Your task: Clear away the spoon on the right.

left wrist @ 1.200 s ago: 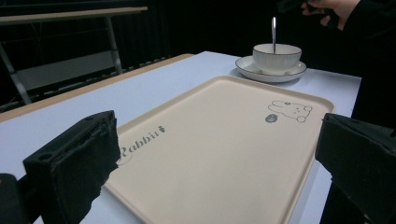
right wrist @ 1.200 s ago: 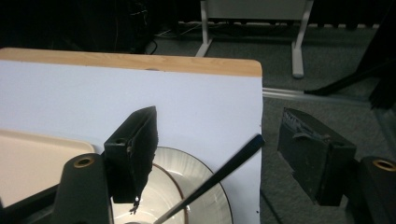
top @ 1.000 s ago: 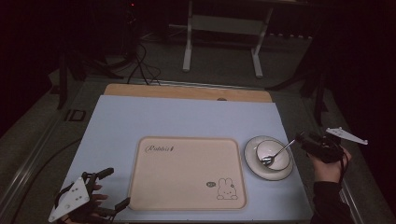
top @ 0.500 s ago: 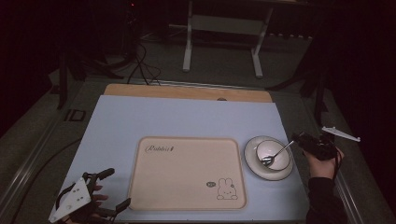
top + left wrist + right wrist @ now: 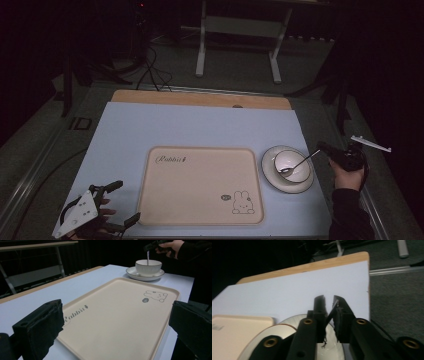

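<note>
A pale blue table mat [image 5: 200, 127] in a dark room; the right gripper [image 5: 329, 305], jaws just closed, clenches the thin metal spoon [image 5: 300, 162] (bowl-end in the white ceramic bowl [image 5: 292, 166]).

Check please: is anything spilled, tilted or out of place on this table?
Nothing stands out. The bowl sits upright on its saucer beside the tray; no spill is visible. The right tongs grip the spoon handle.

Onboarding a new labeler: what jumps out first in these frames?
The beige rabbit tray sits mid-table on the pale blue mat. To its right, the white bowl stands on a saucer, where the right gripper, jaws just closed, pinches the spoon handle. The left gripper waits open at the tray's near-left corner.
</note>
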A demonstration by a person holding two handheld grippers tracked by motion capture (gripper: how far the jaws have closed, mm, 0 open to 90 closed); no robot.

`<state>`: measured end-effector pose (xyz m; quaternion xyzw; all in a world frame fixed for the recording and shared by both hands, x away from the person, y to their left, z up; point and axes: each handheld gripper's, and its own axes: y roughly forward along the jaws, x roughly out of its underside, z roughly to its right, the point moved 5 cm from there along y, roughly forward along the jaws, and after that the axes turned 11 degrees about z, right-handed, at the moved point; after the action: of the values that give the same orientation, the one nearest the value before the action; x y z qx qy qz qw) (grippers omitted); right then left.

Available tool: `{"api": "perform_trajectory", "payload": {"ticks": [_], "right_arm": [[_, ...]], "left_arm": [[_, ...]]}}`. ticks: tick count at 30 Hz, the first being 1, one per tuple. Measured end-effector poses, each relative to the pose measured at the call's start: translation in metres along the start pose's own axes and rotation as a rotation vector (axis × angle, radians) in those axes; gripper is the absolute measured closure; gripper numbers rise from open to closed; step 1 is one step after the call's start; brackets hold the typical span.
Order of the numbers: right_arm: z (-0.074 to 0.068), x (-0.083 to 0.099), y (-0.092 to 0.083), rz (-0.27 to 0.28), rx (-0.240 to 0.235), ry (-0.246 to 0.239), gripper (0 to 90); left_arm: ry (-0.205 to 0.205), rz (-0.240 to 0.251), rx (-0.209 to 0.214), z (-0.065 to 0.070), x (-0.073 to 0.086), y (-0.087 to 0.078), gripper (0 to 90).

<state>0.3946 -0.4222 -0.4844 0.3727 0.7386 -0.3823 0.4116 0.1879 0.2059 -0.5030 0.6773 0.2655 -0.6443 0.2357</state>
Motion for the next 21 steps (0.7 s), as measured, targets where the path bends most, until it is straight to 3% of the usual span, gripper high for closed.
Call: {"api": "perform_trajectory", "payload": {"ticks": [12,21], "right_arm": [[-0.027,-0.014,-0.006,0.002,-0.123,-0.023,89.0],[-0.043,-0.018,-0.007,-0.025,-0.156,-0.075,89.6]], "left_arm": [[0.004,0.002,-0.002,0.000,-0.001,0.000,0.0],[0.004,0.003,-0.001,0.000,-0.001,0.000,0.0]]}}
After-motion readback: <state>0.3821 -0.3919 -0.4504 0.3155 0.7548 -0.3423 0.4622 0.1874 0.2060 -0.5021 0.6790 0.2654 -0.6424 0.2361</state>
